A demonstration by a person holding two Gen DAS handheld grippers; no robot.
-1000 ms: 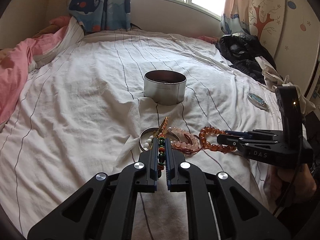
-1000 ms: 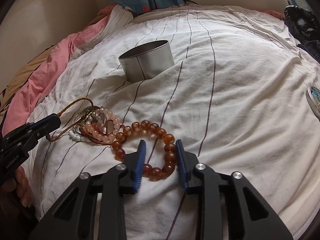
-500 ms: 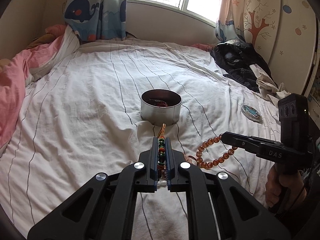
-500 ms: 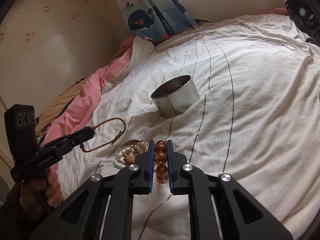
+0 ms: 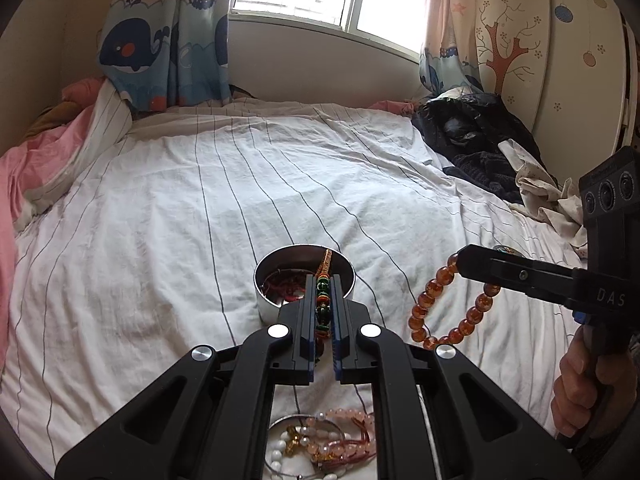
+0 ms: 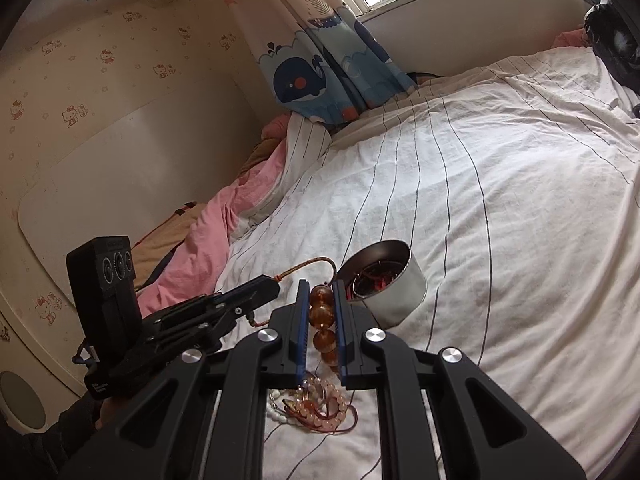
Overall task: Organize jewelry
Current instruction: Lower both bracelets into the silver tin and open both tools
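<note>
Gripping cord bracelet (image 5: 322, 280) in left gripper (image 5: 322, 286) jaws above tin (image 5: 267, 308); clamping amber beads (image 6: 322, 316) in right gripper (image 6: 321, 292) beside tin.

A: Obstructions?
B: Steel tin (image 5: 304, 280) stands mid-bed; loose bracelet pile (image 5: 320, 444) lies near it. Dark clothing (image 5: 472, 140) heaped far right.
A: Passage?
B: Striped sheet (image 5: 160, 240) open left and far.

Both grippers, the left gripper (image 5: 323, 296) and the right gripper (image 6: 321, 300), are matte black with blue-lined fingers (image 5: 307, 320), silver screws and three-lens modules; bare-skinned right hand (image 5: 580, 384).
</note>
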